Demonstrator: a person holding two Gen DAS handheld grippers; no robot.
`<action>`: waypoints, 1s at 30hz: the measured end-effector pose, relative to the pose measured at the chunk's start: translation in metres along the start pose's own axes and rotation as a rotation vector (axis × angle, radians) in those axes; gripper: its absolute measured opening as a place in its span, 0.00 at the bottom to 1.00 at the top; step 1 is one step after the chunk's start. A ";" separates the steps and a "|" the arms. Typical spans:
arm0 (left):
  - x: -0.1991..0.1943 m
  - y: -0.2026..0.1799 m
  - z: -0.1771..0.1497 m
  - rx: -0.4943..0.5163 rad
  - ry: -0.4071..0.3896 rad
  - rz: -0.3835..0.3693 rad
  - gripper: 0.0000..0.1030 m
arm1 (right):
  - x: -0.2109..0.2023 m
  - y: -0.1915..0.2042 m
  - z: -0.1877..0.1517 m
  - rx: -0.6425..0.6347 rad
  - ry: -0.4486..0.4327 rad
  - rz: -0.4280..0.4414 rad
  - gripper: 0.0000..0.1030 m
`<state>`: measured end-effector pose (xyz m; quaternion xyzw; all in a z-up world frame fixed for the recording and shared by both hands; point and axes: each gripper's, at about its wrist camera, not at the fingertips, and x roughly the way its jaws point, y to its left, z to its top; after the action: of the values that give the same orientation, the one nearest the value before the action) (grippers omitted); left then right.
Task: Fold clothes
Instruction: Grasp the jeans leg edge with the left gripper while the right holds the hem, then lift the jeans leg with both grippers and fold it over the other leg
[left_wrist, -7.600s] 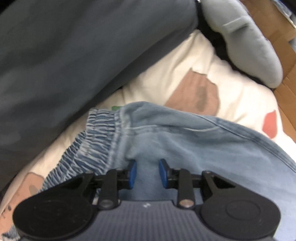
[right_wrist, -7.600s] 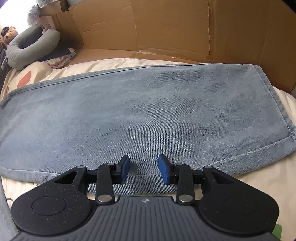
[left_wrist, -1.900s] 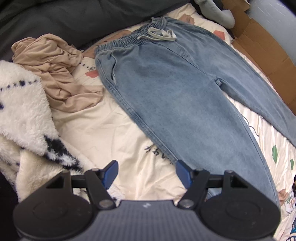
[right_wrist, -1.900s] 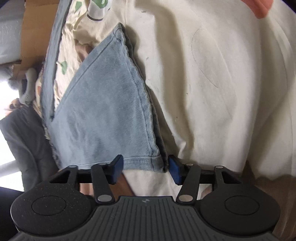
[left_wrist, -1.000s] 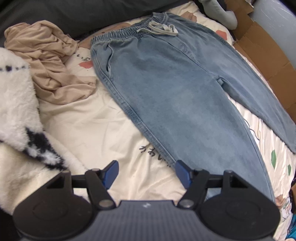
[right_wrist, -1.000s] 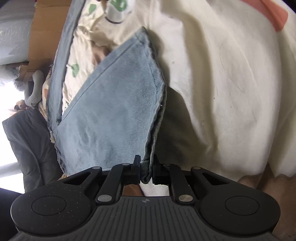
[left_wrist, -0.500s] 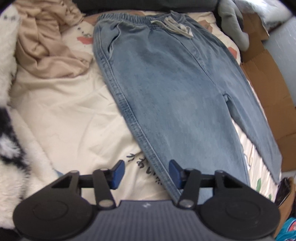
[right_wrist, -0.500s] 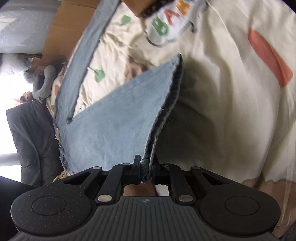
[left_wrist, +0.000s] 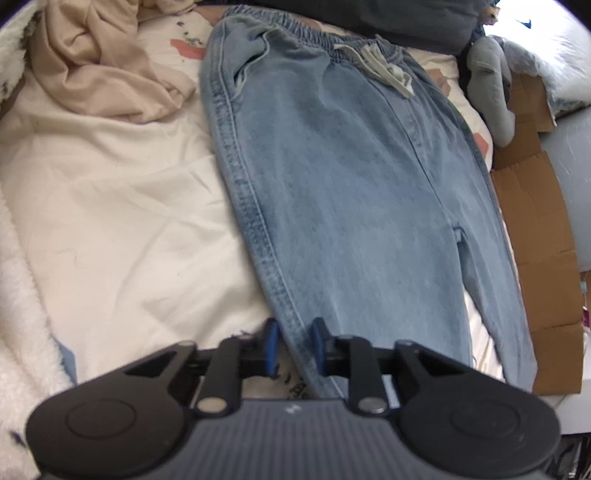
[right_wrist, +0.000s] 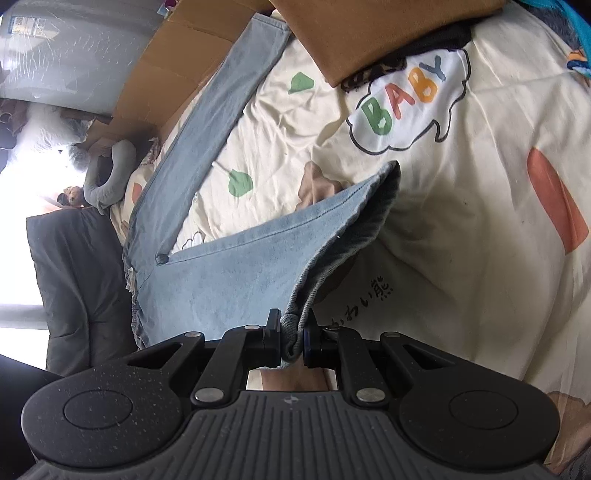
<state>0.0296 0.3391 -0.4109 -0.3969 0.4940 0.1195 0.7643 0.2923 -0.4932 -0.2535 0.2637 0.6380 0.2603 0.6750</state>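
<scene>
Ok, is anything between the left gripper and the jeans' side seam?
Nothing visible. The left gripper is open with the outer seam of the jeans already between its fingers; the beige garment lies well clear, up by the waistband.

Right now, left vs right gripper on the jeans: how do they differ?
The right gripper is shut on the jeans, pinching a leg hem; the left gripper has a gap between its pads, straddling the outer side seam. The right lifts its cloth off the sheet; at the left the jeans lie flat. Both are on the same leg.
</scene>
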 end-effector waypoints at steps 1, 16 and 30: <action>0.002 -0.001 0.001 -0.001 -0.004 0.002 0.18 | 0.000 0.002 0.000 -0.004 -0.001 -0.001 0.08; 0.010 0.004 0.024 -0.057 -0.061 0.005 0.15 | -0.005 0.009 0.005 -0.002 -0.019 -0.018 0.08; 0.003 0.027 0.069 -0.242 -0.223 -0.023 0.08 | -0.014 0.024 0.015 -0.011 -0.052 -0.028 0.09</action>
<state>0.0614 0.4058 -0.4132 -0.4760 0.3836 0.2128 0.7622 0.3058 -0.4858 -0.2256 0.2576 0.6223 0.2474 0.6966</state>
